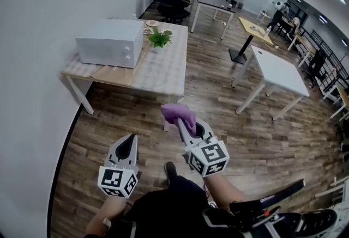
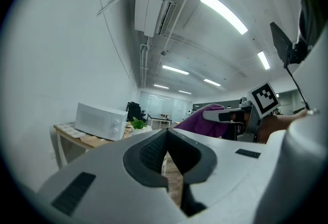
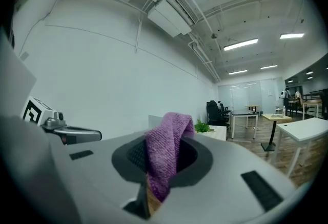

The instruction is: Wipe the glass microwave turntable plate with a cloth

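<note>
**Cloth pinched, table well ahead**

A purple cloth (image 3: 166, 159) is pinched in the right gripper (image 1: 181, 124). The left gripper (image 2: 166, 135) is pressed together, empty. The glass plate (image 1: 154, 75) (a faint round outline) is seen on the table (image 1: 103, 73) well ahead of both.

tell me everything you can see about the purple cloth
The purple cloth is a small, soft rag with a knitted or terry look, folded over on itself. It is clamped between the jaws of the right gripper, its doubled end standing past the jaw tips. It is held in the air over the wood floor, short of the table, touching only the gripper.
</note>
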A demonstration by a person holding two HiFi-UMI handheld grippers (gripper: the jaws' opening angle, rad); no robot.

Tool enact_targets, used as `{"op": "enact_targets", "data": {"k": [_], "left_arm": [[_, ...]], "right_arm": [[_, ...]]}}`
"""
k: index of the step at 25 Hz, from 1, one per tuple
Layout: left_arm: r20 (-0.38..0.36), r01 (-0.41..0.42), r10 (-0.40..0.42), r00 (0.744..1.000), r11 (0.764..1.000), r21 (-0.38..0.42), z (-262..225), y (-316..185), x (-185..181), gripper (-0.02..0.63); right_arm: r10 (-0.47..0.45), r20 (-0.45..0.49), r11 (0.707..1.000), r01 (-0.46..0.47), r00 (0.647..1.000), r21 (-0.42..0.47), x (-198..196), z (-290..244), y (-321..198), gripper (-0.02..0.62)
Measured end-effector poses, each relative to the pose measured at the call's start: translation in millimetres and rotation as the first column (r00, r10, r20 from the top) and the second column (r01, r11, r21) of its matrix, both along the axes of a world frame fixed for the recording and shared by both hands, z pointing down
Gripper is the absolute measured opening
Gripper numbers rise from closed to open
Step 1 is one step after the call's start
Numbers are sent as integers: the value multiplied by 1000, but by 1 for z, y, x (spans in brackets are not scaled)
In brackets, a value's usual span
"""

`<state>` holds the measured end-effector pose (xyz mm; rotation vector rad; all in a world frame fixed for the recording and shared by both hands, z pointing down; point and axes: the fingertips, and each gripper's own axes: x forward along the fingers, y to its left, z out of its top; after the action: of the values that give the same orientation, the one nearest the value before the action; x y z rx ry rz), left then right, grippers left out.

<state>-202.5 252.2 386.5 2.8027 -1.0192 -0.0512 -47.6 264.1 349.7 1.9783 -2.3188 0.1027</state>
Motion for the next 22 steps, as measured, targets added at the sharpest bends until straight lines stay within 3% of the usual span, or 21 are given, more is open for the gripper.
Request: {"op": "enact_targets", "data": {"k": [12,22], "left_arm": [[38,86,-86,996,996,-12,9,-45,-11,8],[52,100,-98,994,994,-39,13,-117,33,8]], "right_arm": [[-81,49,997,80,996,6,0,12,-59,54],[-114,62,993,114,992,-9,36,18,-132,54]]}}
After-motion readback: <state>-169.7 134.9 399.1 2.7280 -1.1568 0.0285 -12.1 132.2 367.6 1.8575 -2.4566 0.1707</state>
